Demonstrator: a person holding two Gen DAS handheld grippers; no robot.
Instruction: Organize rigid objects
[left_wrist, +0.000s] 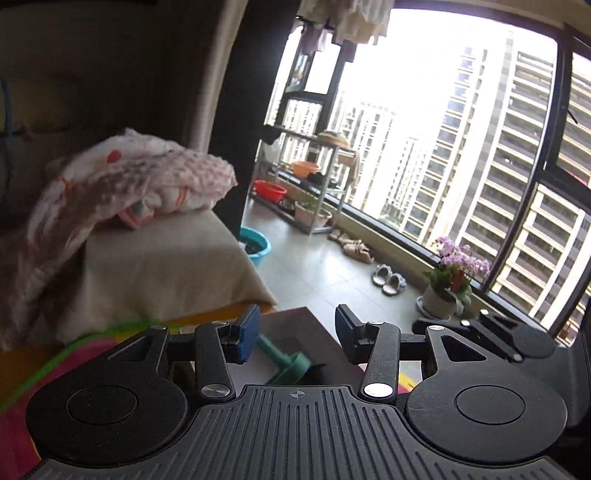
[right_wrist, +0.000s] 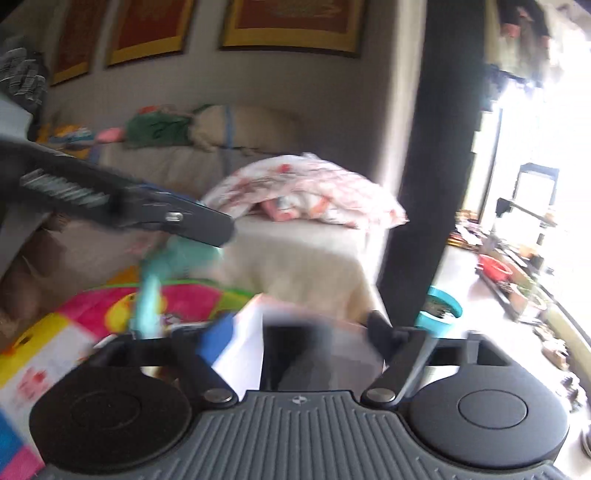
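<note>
In the left wrist view my left gripper (left_wrist: 297, 332) is raised over a small brown table (left_wrist: 314, 332), its blue pads a moderate gap apart. A teal plastic tool (left_wrist: 286, 363) with a handle sits between them, against the left pad. In the right wrist view the same teal tool (right_wrist: 162, 266) hangs blurred in the air under the left gripper's black fingers (right_wrist: 192, 218), so it is held. My right gripper (right_wrist: 299, 334) stands open with wide jaws. Only a blurred white and dark surface (right_wrist: 247, 347) shows below them, and nothing is gripped.
A beige-covered sofa (left_wrist: 166, 266) with a floral blanket (left_wrist: 129, 177) stands behind. A colourful play mat (right_wrist: 110, 314) covers the floor at left. A teal basin (left_wrist: 255, 245), slippers (left_wrist: 388, 282) and a potted flower (left_wrist: 452, 280) lie towards the window. A dark pillar (right_wrist: 417, 184) divides the room.
</note>
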